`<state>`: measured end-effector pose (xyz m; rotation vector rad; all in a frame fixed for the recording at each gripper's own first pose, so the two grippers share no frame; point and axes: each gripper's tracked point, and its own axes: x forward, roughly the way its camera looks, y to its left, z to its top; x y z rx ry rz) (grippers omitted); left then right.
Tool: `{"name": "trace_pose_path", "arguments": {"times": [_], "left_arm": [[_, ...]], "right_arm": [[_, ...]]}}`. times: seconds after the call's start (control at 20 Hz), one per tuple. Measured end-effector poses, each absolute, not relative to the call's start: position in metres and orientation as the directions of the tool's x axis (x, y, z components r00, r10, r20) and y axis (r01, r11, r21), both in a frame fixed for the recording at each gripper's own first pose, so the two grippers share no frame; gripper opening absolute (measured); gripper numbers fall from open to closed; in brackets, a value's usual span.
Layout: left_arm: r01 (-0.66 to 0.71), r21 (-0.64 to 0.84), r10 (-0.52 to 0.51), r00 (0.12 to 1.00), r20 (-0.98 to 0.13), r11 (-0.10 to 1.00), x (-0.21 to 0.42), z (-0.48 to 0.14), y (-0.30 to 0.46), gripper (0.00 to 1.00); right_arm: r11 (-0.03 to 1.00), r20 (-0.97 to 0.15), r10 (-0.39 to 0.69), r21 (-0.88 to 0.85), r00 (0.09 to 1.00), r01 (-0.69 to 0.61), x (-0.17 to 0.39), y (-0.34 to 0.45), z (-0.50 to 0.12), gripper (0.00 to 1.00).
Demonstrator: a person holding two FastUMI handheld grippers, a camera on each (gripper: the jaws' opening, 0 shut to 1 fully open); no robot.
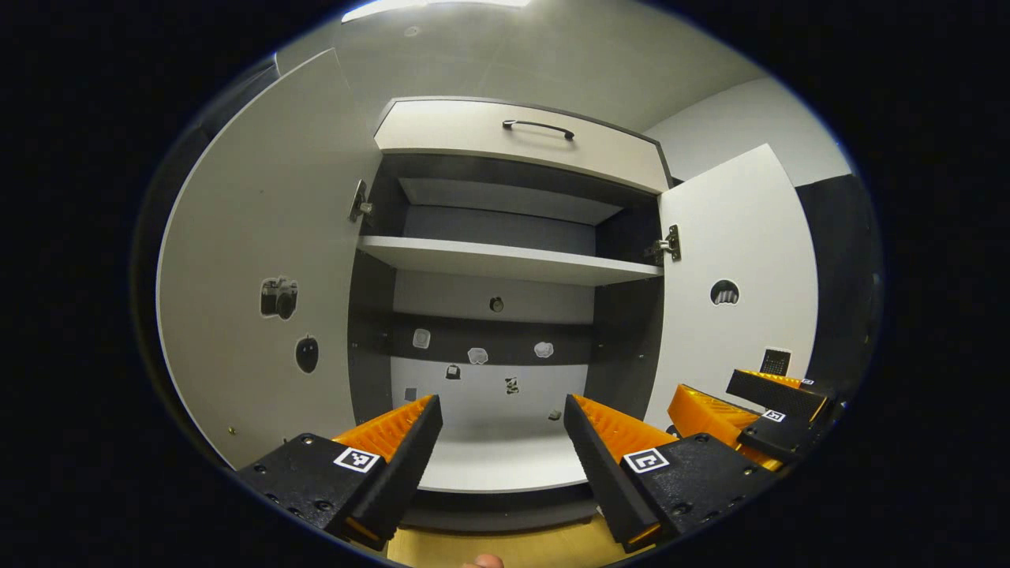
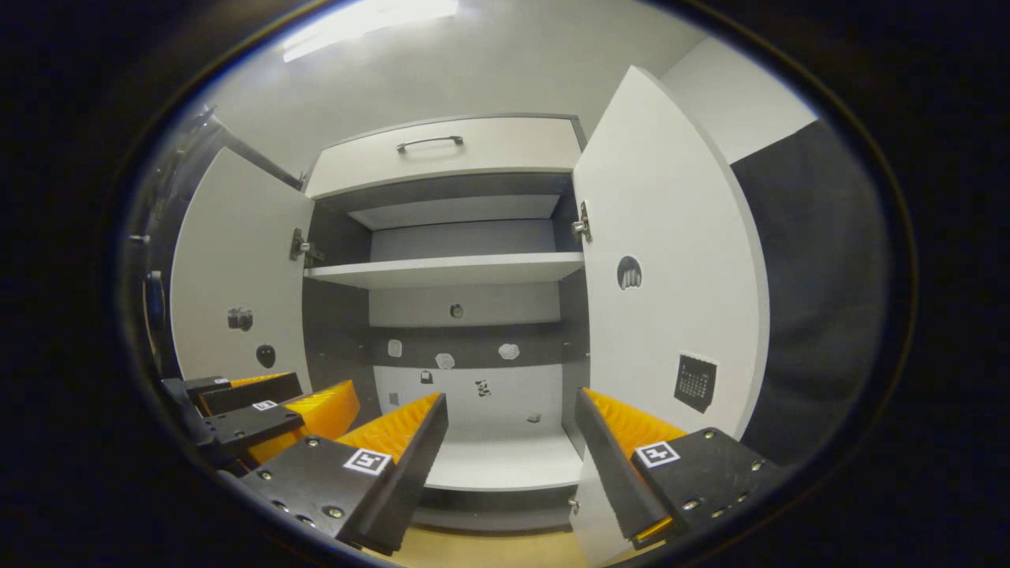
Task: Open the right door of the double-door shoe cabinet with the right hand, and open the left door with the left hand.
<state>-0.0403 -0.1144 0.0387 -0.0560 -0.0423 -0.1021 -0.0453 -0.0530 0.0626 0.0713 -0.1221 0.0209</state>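
Left gripper view showed the left gripper [image 1: 503,410] with its jaws spread wide and holding nothing, aimed into the open shoe cabinet [image 1: 505,315]. Off to the lower right of that view sat the right gripper [image 1: 757,406], near the inner face of the right door [image 1: 738,268]. The left door [image 1: 260,260] stood swung out, with small stickers on its inner side. Between the doors a shelf [image 1: 505,260] crossed the cabinet, and a drawer front with a dark handle [image 1: 538,126] sat above the opening.

Right gripper view showed the right gripper [image 2: 511,414] likewise gaping wide with nothing between its fingers, just beside the lower edge of the right door [image 2: 663,260]. The left gripper [image 2: 260,406] appeared at the lower left, in front of the left door [image 2: 237,268]. Both doors stood open, baring the shelf [image 2: 446,270] and the cabinet floor [image 2: 505,465].
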Motion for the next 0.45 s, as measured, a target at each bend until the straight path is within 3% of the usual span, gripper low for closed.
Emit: {"name": "trace_pose_path", "arguments": {"times": [0.45], "left_arm": [[0.095, -0.050, -0.092, 0.994, 0.062, 0.994, -0.0415, 0.0423, -0.1109, 1.00]], "right_arm": [[0.997, 0.123, 0.027, 0.066, 0.992, -0.036, -0.0452, -0.0501, 0.0626, 0.97]]}}
